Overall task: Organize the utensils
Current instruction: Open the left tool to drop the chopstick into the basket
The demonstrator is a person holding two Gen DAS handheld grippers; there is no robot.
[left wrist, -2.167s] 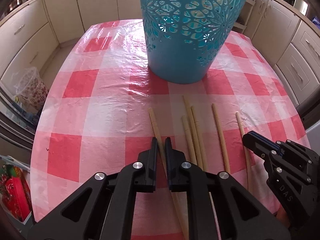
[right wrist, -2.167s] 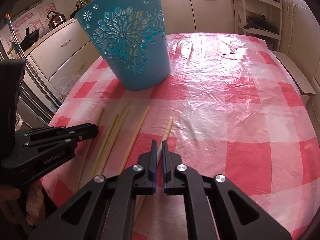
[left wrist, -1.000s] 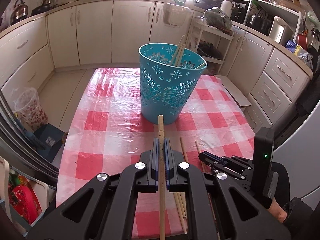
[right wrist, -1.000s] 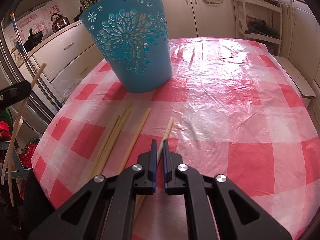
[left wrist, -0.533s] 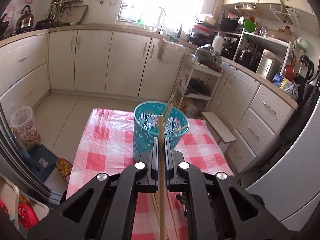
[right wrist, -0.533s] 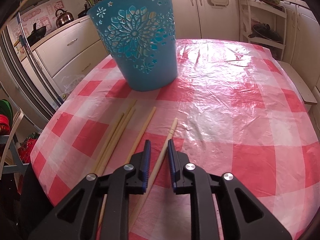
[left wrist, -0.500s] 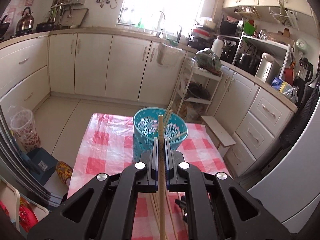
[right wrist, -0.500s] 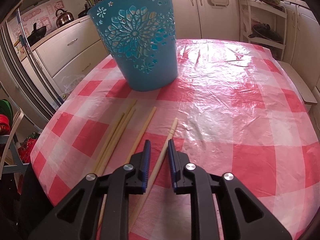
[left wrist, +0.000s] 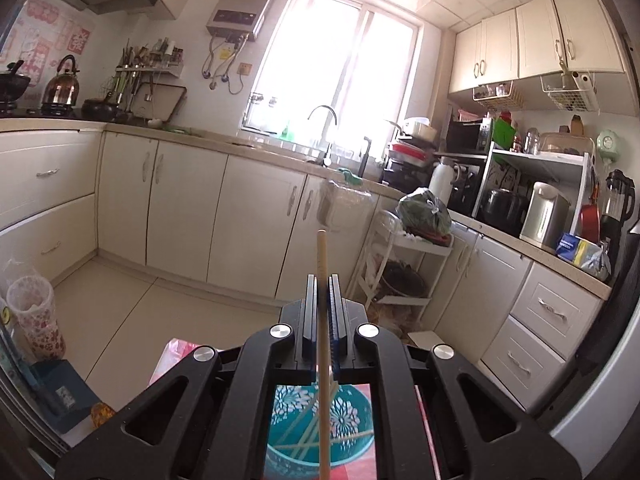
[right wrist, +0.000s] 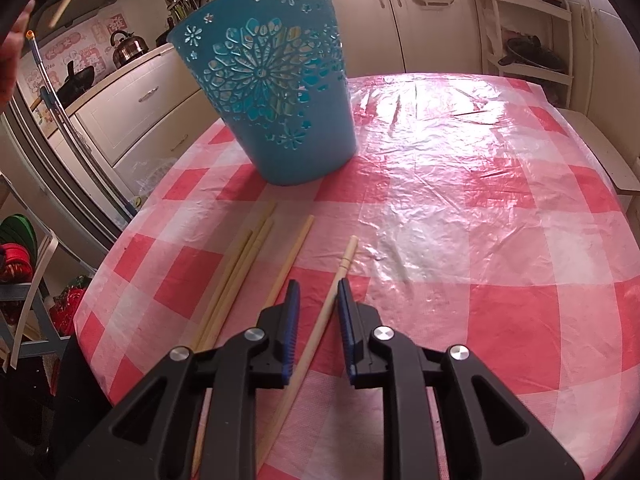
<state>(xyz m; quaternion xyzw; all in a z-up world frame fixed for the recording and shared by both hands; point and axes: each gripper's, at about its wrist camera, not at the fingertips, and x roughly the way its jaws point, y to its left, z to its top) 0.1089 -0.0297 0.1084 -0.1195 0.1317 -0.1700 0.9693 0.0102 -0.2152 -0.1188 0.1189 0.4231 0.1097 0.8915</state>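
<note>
Chopstick (right wrist: 320, 316) lies between open right tool (right wrist: 318, 304); left tool (left wrist: 323, 292) grips another chopstick (left wrist: 322, 280).

Left gripper (left wrist: 322, 280) high above the basket (left wrist: 352, 412), a held chopstick (left wrist: 321, 264) clamped between its jaws, upright, lower end over the basket mouth. Several chopsticks already inside the basket, leaning crossed. Basket stands on the table (right wrist: 480, 184), toward its far left. Before the basket, on the table: three chopsticks (right wrist: 240, 268) bunched at left, a single chopstick (right wrist: 294, 252) just right of them, then the rightmost chopstick (right wrist: 332, 292) lying between the parted jaws of the right gripper (right wrist: 318, 292)
</note>
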